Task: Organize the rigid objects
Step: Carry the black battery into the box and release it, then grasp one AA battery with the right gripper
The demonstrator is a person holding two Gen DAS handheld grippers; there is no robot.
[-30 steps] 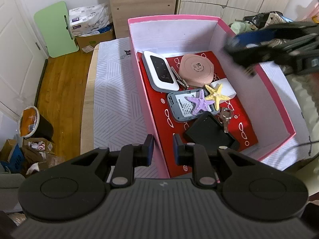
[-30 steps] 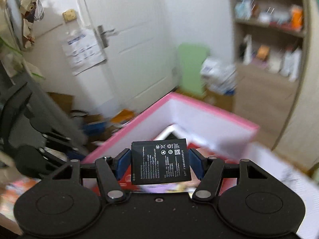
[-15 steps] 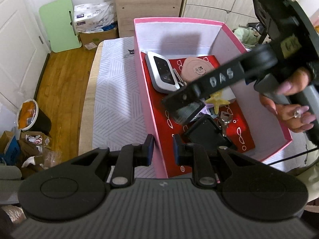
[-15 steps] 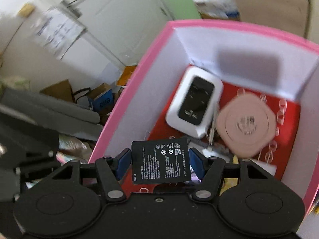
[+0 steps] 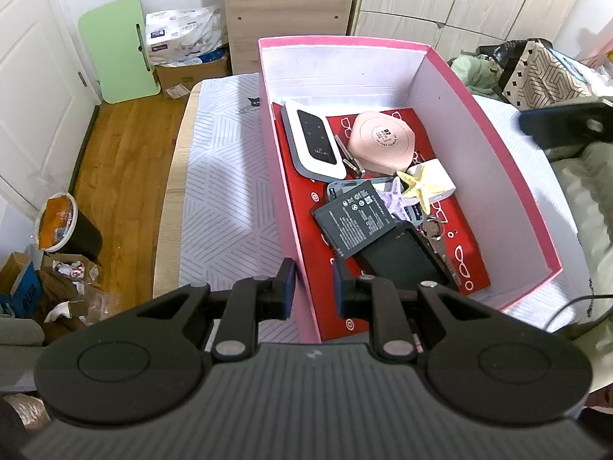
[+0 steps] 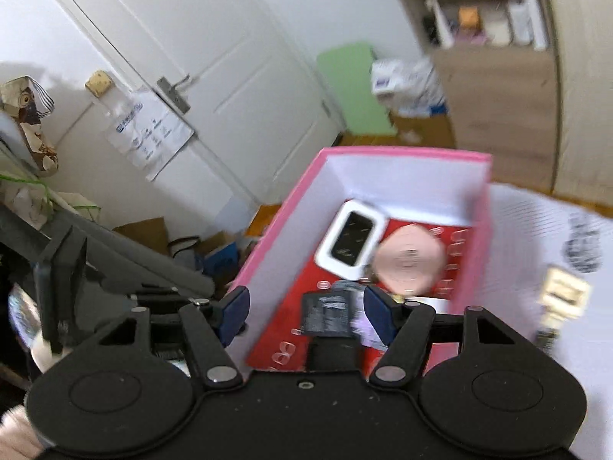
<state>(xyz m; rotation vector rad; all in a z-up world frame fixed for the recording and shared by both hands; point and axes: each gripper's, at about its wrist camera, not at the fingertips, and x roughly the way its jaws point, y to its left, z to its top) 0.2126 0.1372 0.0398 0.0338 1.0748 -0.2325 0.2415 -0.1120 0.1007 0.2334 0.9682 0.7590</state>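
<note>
At the near wall of the pink box (image 5: pixel 498 161), the left hand-held gripper (image 5: pixel 313 287) has its jaws nearly closed, one on each side of the wall, pinching it. The right hand-held gripper (image 6: pixel 306 312) is above the box with its jaws wide apart and nothing in them. The picture from it is blurry. Inside the box, the flat black battery (image 5: pixel 354 217) lies on top of a dark flat case (image 5: pixel 402 258) and a grey gadget. Beside the battery are a purple starfish (image 5: pixel 396 197) and a yellow starfish (image 5: pixel 417 184). Farther back in the box are a white router (image 5: pixel 312 142) and a round pink case (image 5: pixel 381 142). The box sits on a striped cloth (image 5: pixel 222 191).
</note>
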